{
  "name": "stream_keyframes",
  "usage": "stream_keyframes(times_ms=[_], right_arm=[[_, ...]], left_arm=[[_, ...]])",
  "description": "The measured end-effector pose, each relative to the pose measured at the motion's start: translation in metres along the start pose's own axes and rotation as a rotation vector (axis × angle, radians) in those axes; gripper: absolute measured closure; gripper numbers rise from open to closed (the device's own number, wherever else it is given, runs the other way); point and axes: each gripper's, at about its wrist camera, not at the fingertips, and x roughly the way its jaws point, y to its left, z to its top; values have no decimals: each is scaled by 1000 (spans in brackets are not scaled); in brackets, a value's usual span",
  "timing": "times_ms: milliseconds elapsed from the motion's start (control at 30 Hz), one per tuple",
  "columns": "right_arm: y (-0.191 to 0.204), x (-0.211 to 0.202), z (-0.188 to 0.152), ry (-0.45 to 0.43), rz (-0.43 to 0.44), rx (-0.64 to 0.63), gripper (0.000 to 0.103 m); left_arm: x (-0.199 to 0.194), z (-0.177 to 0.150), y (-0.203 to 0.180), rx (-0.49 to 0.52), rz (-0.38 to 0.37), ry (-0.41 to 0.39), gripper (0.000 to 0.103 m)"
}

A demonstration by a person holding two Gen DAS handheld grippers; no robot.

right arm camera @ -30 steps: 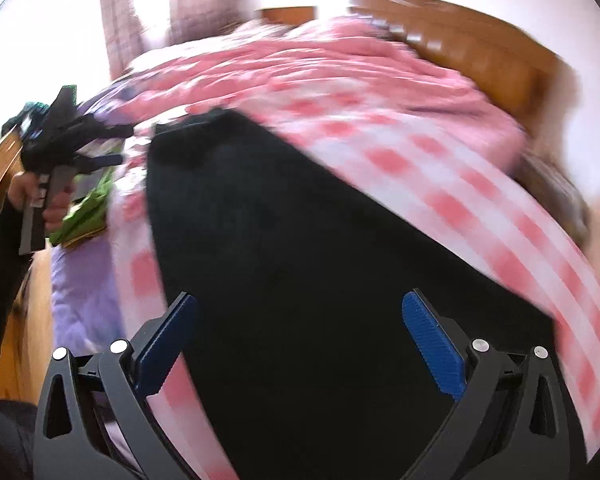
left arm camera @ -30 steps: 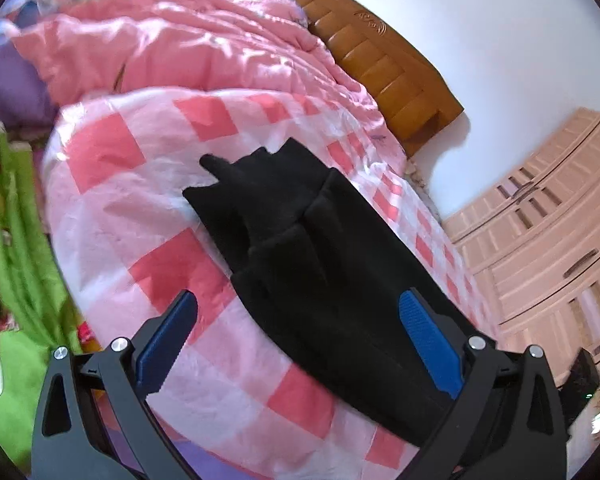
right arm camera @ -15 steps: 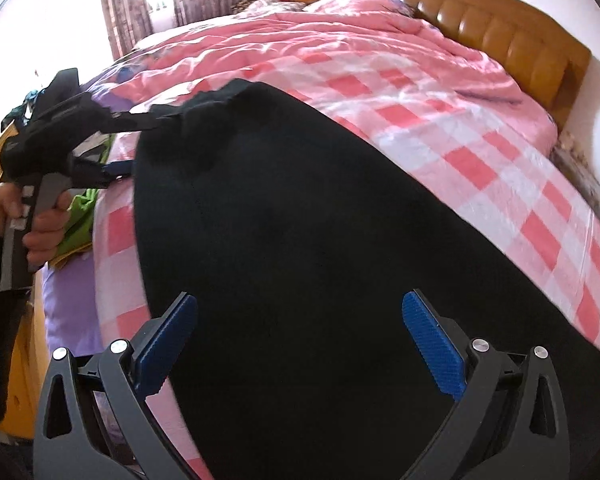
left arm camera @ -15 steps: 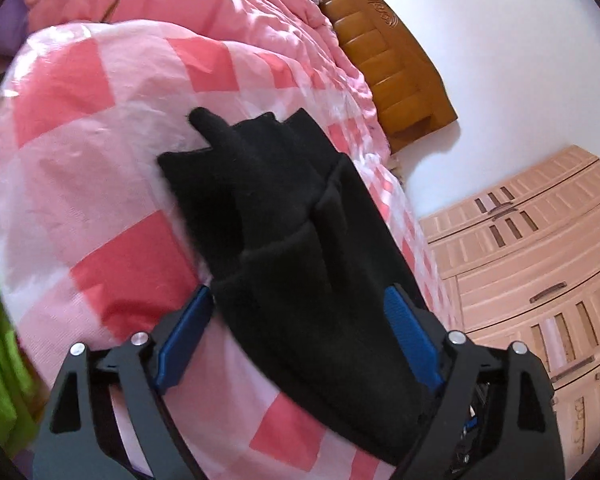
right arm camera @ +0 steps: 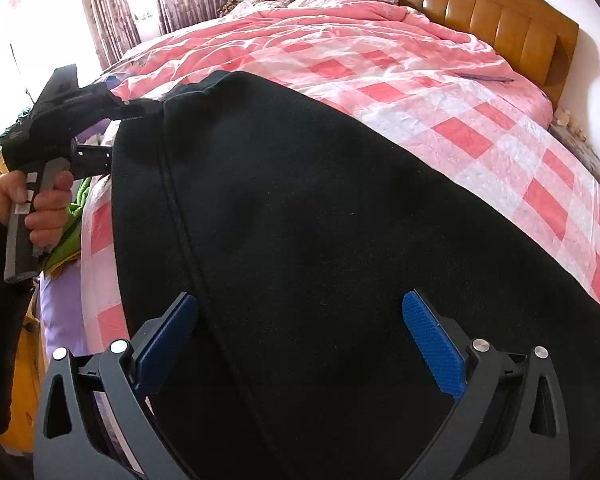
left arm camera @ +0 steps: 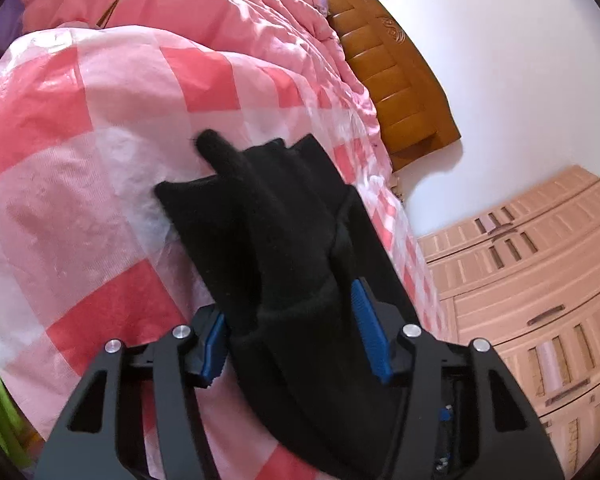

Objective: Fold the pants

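Black pants (right arm camera: 320, 220) lie spread on a pink checked bed cover (right arm camera: 480, 136). In the left wrist view the pants (left arm camera: 268, 224) run away from me, with a bunched corner at the far end. My left gripper (left arm camera: 290, 334) has its blue pads on either side of a thick fold of the pants and is closing on it. It also shows in the right wrist view (right arm camera: 148, 110), at the far left corner of the pants. My right gripper (right arm camera: 300, 340) is open just above the pants, holding nothing.
A wooden headboard (right arm camera: 500, 16) stands at the far end of the bed. A pink wardrobe (left arm camera: 540, 280) is to the right. A crumpled pink duvet (left arm camera: 180, 4) lies beyond the checked cover. Green cloth (right arm camera: 74, 216) lies off the bed's left edge.
My left gripper has moved forward onto the pants and its jaws have narrowed around a fold. My right gripper has steadied over the pants and stays open.
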Motion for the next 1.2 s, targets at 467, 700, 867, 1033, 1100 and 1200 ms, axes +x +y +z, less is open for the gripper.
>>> stream_keyframes(times_ms=[467,700,867,1033,1100,1200], right_arm=[[-8,2,-5,50,-74,-28,4],[-51,-57,-21,-115,-39,142,5],[-131,-141,-84,-294,-118,401,5],[-182,-199,-153,-376,-228,574,4],[-198,-209,-178,-383,-223,647,4],[-207,-209,-200,-379,-164,697,4]], left_arm=[[-28,-27,-85,374,163,-164,75],[-45,-103,-233,839,125,-222,75],[-13,-194,-292,1128,80,-140,75],[54,-297,-303,1374,78,46,75],[82,-337,-296,1491,113,133,71],[81,-353,-287,1546,96,123,34]])
